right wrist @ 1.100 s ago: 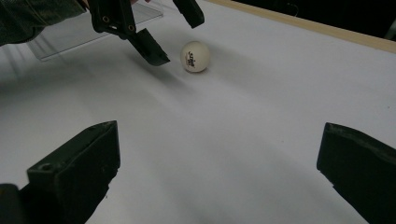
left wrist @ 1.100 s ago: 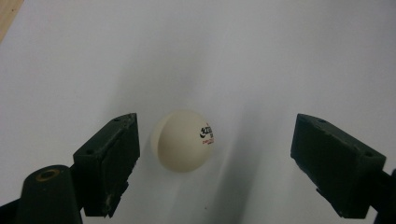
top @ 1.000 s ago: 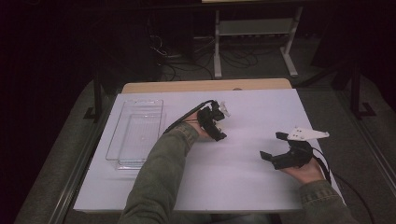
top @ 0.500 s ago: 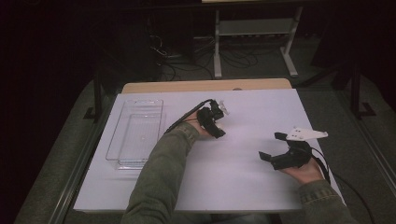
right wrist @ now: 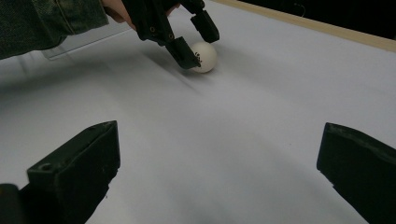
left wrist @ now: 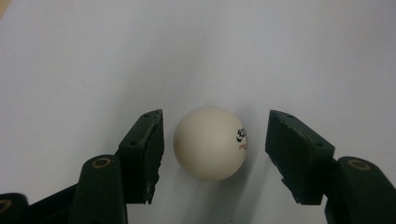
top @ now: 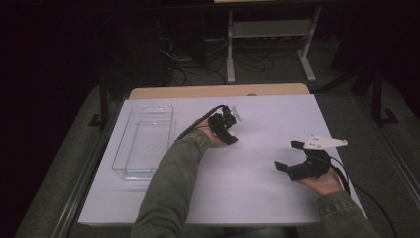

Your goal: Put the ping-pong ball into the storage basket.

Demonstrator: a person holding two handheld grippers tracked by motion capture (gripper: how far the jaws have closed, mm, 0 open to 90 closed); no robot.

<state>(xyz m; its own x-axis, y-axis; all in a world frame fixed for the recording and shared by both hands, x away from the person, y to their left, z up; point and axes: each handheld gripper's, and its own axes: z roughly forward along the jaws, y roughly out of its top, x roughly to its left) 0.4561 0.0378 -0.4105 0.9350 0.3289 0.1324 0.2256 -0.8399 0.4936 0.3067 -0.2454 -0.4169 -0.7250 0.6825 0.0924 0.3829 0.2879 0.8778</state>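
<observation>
A white table-tennis ball (left wrist: 211,143) with a small printed logo rests on the white tabletop (top: 257,198). My left gripper (left wrist: 215,135) straddles it, and its jaws have just been closing. A narrow gap still shows on each side of the ball, so the pads do not touch it. The right gripper view shows the same ball (right wrist: 204,57) between the left gripper's (right wrist: 198,46) fingers. In the high view the left gripper (top: 233,130) is near the table's middle. My right gripper (top: 288,155) rests at the right, open and empty, its jaws wide apart (right wrist: 219,163).
A clear plastic tray (top: 119,148) lies empty on the table's left side, just left of my left forearm (top: 173,168). A wooden strip (top: 218,91) runs along the table's far edge. Dark floor, cables and a stand lie beyond it.
The left gripper's jaws have narrowed around the ball, and that hand has shifted very slightly. The right hand and its gripper have stayed where they were.
</observation>
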